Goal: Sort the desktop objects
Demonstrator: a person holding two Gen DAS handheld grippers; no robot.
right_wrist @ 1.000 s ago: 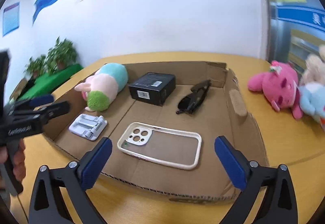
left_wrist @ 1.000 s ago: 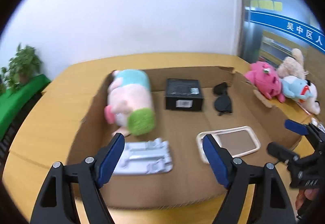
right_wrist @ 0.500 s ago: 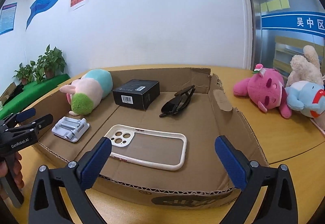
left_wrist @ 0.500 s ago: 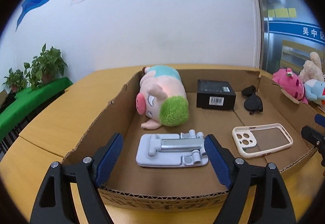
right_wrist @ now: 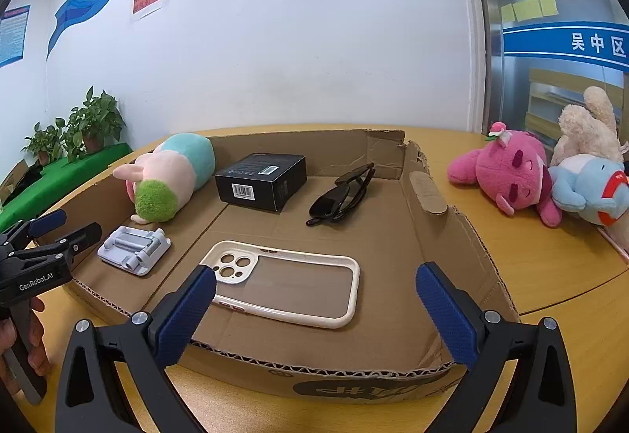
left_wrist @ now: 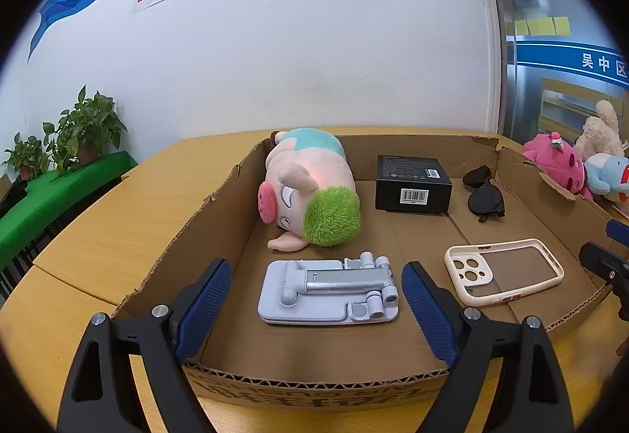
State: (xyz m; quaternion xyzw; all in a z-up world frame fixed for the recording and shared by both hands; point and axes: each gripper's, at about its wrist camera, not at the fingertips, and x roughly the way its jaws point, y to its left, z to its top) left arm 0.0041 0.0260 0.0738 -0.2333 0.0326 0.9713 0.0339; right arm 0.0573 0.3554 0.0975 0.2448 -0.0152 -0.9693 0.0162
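Observation:
A shallow cardboard tray (left_wrist: 220, 205) (right_wrist: 468, 244) holds a plush pig (left_wrist: 310, 189) (right_wrist: 165, 177), a black box (left_wrist: 412, 183) (right_wrist: 261, 181), black sunglasses (left_wrist: 485, 197) (right_wrist: 342, 197), a grey folded phone stand (left_wrist: 328, 287) (right_wrist: 133, 244) and a cream phone case (left_wrist: 505, 270) (right_wrist: 287, 281). My left gripper (left_wrist: 316, 309) is open and empty at the tray's front edge, just before the stand. My right gripper (right_wrist: 314, 309) is open and empty at the front edge, just before the phone case.
The tray lies on a yellow wooden table (left_wrist: 118, 205). Outside the tray at the right lie a pink plush (right_wrist: 507, 173), a blue plush (right_wrist: 589, 185) and a beige plush (right_wrist: 585, 126). Potted plants (left_wrist: 78, 130) on a green surface stand far left.
The left gripper has swung left and lower, from above the tray's middle to the front edge before the phone stand. The right gripper has dropped a little lower before the phone case.

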